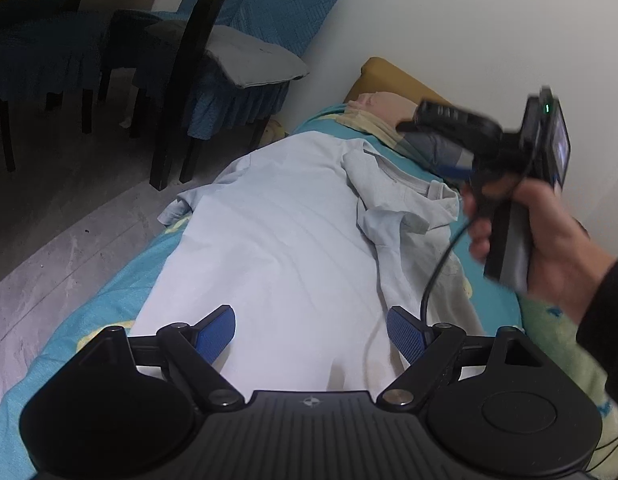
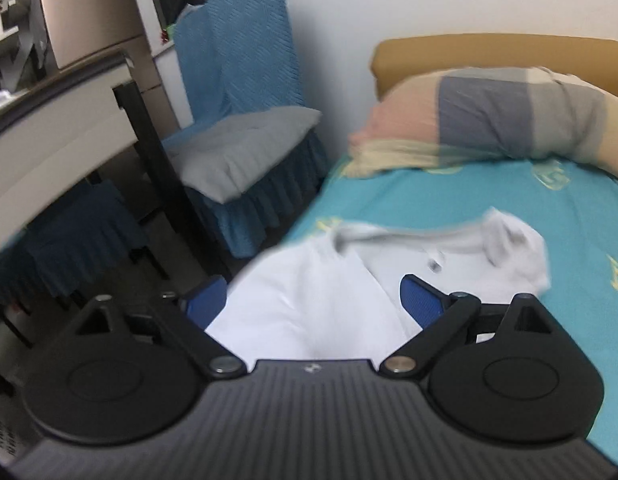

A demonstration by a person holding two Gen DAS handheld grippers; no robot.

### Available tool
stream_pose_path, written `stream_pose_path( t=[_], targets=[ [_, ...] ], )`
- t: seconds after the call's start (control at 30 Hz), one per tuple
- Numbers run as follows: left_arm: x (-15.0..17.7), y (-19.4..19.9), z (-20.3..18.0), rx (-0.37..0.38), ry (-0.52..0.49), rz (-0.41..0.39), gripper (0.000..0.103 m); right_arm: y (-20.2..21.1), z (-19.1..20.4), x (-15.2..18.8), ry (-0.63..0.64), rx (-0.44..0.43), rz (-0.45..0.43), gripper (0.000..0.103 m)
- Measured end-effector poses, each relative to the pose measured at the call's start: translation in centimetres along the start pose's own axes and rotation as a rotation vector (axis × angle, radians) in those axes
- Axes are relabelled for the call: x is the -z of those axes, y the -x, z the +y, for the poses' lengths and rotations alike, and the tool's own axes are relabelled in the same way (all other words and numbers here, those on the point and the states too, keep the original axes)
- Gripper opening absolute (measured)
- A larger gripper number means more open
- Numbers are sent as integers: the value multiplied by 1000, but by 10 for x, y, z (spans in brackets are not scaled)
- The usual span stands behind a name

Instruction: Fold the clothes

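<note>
- The left gripper (image 1: 311, 330) hovers with its blue pads (image 1: 215, 334) spread wide, nothing between them, just above the near end of the pale shirt (image 1: 277, 232).
- The right gripper (image 2: 315, 300) is likewise spread, its blue pads (image 2: 421, 304) over the shirt's collar end.
- The shirt lies flat along the teal bedsheet (image 1: 109, 312).
- Beyond the shirt rests a pillow (image 2: 509, 116); beside the bed stands a blue-covered chair (image 2: 245, 128).

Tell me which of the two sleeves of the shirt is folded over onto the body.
The sleeve on the wall side of the light blue shirt lies folded across its body. The other sleeve spreads outward towards the floor edge of the bed.
</note>
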State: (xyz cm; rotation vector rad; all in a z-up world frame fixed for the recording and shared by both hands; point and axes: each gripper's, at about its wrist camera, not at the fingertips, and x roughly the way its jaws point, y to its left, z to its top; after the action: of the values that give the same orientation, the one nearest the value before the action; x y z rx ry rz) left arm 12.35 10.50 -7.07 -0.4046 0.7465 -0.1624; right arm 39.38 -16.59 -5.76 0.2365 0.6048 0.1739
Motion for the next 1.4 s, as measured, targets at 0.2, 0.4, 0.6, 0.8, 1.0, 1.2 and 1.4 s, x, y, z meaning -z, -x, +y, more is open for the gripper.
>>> stream_pose_path(
  t=[0.2,0.4,0.6,0.8,1.0,1.2,1.4],
  targets=[
    [0,-1,1,-2,18,0,85,-7,-29,57,-102,53,125,94],
    [-2,0,3,-18,38,-14,85,-25,3,57,-16,34,79,30],
    [-6,3,7,-37,53,-23,84,-49,76,41,143,-85,107,24],
    [-10,13,13,-41,87,-37,84,-70,121,27,223,-144,188,87],
    [-13,18,24,-70,138,-42,84,-99,199,46,593,-160,316,88],
    [-10,17,37,-104,212,-34,84,-143,283,113,1091,-161,560,87],
    [-12,19,48,-131,263,-33,84,-188,294,166,1297,55,619,63]
  ],
)
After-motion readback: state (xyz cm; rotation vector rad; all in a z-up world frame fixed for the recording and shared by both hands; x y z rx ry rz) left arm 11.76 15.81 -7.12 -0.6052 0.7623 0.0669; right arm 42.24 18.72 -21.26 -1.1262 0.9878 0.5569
